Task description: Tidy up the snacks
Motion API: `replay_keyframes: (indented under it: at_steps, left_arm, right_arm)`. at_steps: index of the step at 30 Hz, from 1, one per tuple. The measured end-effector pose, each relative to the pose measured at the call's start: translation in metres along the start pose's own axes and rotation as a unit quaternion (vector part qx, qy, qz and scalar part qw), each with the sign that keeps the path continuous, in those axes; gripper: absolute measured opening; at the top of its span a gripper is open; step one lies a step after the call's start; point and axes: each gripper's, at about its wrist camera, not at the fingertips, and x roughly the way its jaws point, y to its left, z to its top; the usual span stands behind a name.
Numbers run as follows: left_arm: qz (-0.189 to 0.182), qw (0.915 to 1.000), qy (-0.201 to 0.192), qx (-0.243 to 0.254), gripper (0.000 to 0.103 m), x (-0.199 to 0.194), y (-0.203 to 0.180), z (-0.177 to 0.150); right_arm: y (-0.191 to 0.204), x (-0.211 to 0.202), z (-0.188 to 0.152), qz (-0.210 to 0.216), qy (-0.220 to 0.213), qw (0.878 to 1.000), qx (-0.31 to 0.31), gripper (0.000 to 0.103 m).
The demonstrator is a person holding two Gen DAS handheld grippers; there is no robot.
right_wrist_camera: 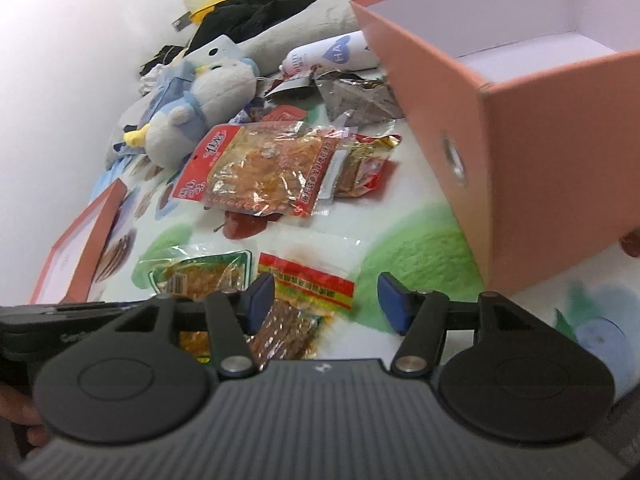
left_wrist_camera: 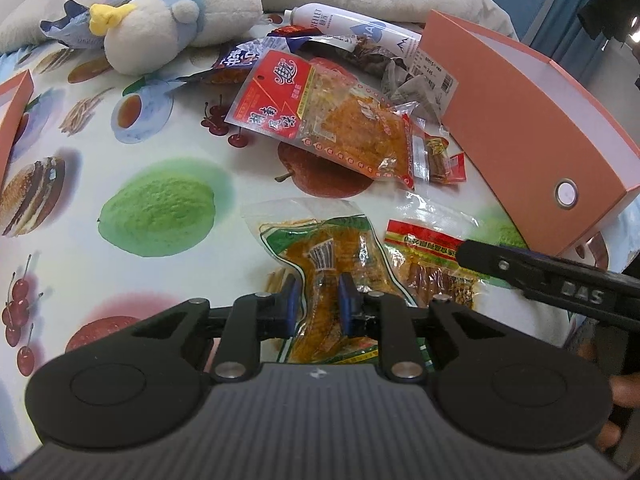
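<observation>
Green-edged snack packet (left_wrist_camera: 320,280) sits pinched in the left gripper (left_wrist_camera: 318,304); right gripper (right_wrist_camera: 326,300), jaws wide, should straddle the red-banded packet (right_wrist_camera: 304,292) squarely before closing.

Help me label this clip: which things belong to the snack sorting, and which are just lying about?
Job: green-label snack packet in left gripper; striped packet under right gripper; red packet; orange box.
Lying about: plush bird; spray can.

two orange boxes (right_wrist_camera: 540,152), one plush penguin (left_wrist_camera: 168,24), one white bottle (left_wrist_camera: 344,20), several snack packets (left_wrist_camera: 320,120)
</observation>
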Motion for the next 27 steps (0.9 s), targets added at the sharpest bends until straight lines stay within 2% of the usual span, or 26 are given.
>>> replay_keyframes:
  at_steps: [3,6,8,9,10,17,24,27]
  left_arm:
    - [-0.001,1.0,0.0,-0.002,0.024,0.0,0.0,-0.001]
    - [-0.003,1.0,-0.002,-0.005,0.024,0.001,0.001,-0.002]
    - [-0.005,0.9999,-0.005,-0.008,0.024,0.001,0.002,-0.002]
    - [-0.005,0.9999,-0.006,-0.008,0.024,0.0,0.002,-0.003]
    - [-0.006,0.9999,-0.009,-0.01,0.024,-0.001,0.002,-0.003]
    - [-0.016,0.9992,-0.03,-0.023,0.018,-0.013,0.003,0.001]
    - [-0.022,0.9979,-0.057,-0.022,0.016,-0.035,-0.001,0.013]
    - [-0.023,0.9973,-0.066,-0.02,0.016,-0.042,-0.005,0.018]
  right_arm:
    - [0.001,0.006,0.004,0.006,0.0,1.0,-0.011,0.058]
    - [0.0,0.011,0.008,0.034,0.011,0.999,-0.01,0.057]
    - [-0.001,0.014,0.009,0.051,0.022,0.998,-0.003,0.043]
    - [0.0,0.014,0.009,0.043,0.027,0.999,-0.005,0.024]
    - [0.001,0.015,0.009,0.03,0.03,0.999,-0.014,0.013]
    - [0.014,-0.007,0.019,0.02,0.02,0.999,-0.039,0.003]
    - [0.042,-0.037,0.041,-0.019,-0.026,0.994,-0.105,0.003]
    - [0.046,-0.048,0.05,-0.028,-0.039,0.993,-0.112,0.003]
